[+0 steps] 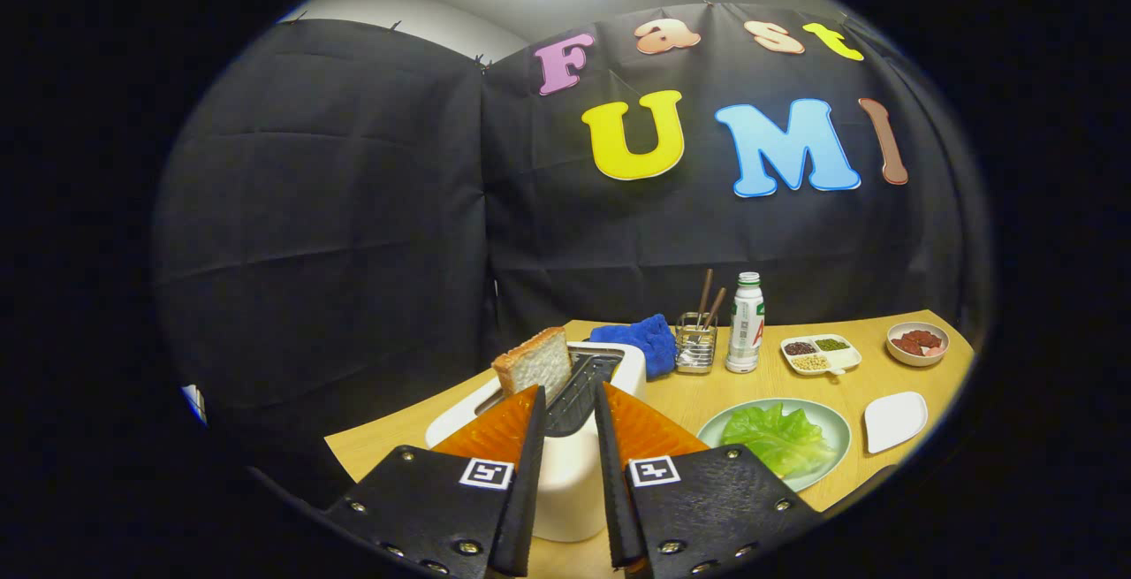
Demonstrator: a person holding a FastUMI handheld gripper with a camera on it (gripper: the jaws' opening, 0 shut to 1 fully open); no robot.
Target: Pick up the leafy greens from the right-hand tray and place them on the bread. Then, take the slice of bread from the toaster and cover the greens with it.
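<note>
While empty and slightly parted, gripper [565,402] level above toaster [565,464], beside bread slice [533,362].

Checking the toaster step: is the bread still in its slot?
In: the bread stands upright out of the toaster, beyond the open, empty jaws.

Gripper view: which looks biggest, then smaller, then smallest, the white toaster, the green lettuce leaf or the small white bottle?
1. White toaster, just ahead of the open gripper; nearness may exaggerate it.
2. Green lettuce leaf on the pale green plate.
3. Small white bottle, farther back, so unsure.
</note>
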